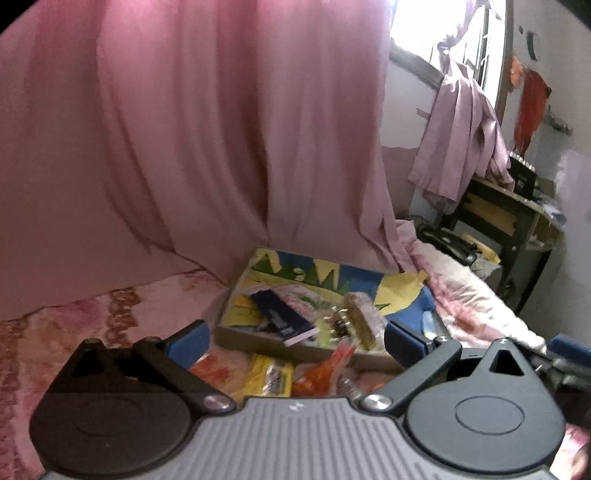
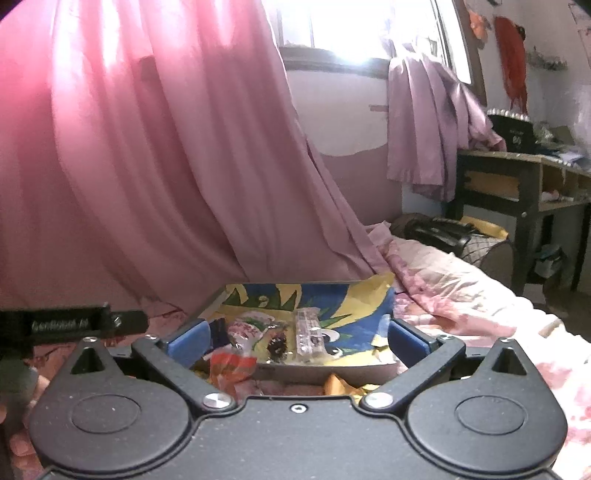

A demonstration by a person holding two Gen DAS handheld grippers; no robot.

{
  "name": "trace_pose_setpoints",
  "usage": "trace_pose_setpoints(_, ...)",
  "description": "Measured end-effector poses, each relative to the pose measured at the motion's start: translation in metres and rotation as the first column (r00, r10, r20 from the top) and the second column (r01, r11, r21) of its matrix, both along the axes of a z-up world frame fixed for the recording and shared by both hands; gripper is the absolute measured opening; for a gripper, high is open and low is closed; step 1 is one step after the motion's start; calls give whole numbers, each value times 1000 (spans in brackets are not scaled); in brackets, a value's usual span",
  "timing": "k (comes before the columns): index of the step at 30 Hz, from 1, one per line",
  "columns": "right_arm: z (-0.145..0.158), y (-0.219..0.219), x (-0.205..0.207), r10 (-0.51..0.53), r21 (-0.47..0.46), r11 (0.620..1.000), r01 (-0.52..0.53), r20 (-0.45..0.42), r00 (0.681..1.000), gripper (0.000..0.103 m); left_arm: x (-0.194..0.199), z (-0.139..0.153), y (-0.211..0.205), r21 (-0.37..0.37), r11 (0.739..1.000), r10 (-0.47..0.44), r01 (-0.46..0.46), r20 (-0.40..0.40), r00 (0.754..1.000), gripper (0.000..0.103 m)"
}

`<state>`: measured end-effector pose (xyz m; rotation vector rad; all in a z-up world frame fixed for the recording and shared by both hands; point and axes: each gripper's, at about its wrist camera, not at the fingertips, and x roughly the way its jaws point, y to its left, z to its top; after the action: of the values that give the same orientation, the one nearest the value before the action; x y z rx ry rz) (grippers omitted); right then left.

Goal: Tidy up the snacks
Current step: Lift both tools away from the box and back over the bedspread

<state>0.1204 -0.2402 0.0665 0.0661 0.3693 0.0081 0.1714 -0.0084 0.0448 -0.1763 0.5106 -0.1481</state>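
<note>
The only legible writing is on the left gripper's black bar at the left edge of the right wrist view, which seems to read "GenRobot.ai"; the print on the snack wrappers is too blurred to read.

The left gripper (image 1: pixel 295 334) has its jaws wide apart with nothing between the blue pads, and the right gripper (image 2: pixel 297 336) likewise stands fully spread and empty. Both hang above a bed (image 1: pixel 74 332) with a pink patterned cover.

The snacks are in two places. A shallow cardboard tray (image 1: pixel 258 341) lined with blue, yellow and green paper lies on the bed just ahead of both grippers, holding a dark blue packet (image 1: pixel 284 317), a clear-wrapped bar (image 2: pixel 309 332), a tan wrapped piece (image 1: pixel 364 319) and other small packs. In front of the tray's near edge, loose on the cover, lie an orange packet (image 1: pixel 325 373) and a yellow packet (image 1: pixel 267 374).

A pink curtain (image 1: pixel 184 129) falls right behind the tray's far side, closing that edge. To the right the bed runs on with a rumpled blanket (image 2: pixel 461 288), open room beside the tray. Further right stand a dark wooden counter (image 2: pixel 517 177) and a mauve garment (image 2: pixel 424 122) hanging by the window (image 2: pixel 351 29).
</note>
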Motion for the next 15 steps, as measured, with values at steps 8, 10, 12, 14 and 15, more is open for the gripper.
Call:
trace_pose_setpoints(8, -1, -1, -43, 10, -41, 999, -11, -6, 1000, 102, -45, -2, -2, 54, 999, 8, -9, 17, 1000, 103)
trace_pose_setpoints(10, -3, -2, -51, 13, -46, 999, -13, -15, 1000, 102, -55, -3, -3, 71, 997, 2, -3, 21, 1000, 103)
trace_pose_setpoints(12, -5, -1, -60, 15, -52, 999, -17, -28, 999, 102, -65, -6, -5, 98, 995, -1, -1, 21, 1000, 103)
trace_pose_setpoints(14, -7, -2, -68, 15, -57, 998, -17, -38, 999, 102, -73, -8, -5, 122, 993, -3, 3, 6, 1000, 103)
trace_pose_setpoints(15, -8, -2, -72, 13, -60, 998, -16, -43, 999, 102, -77, -10, -5, 129, 992, -4, 4, -3, 1000, 103)
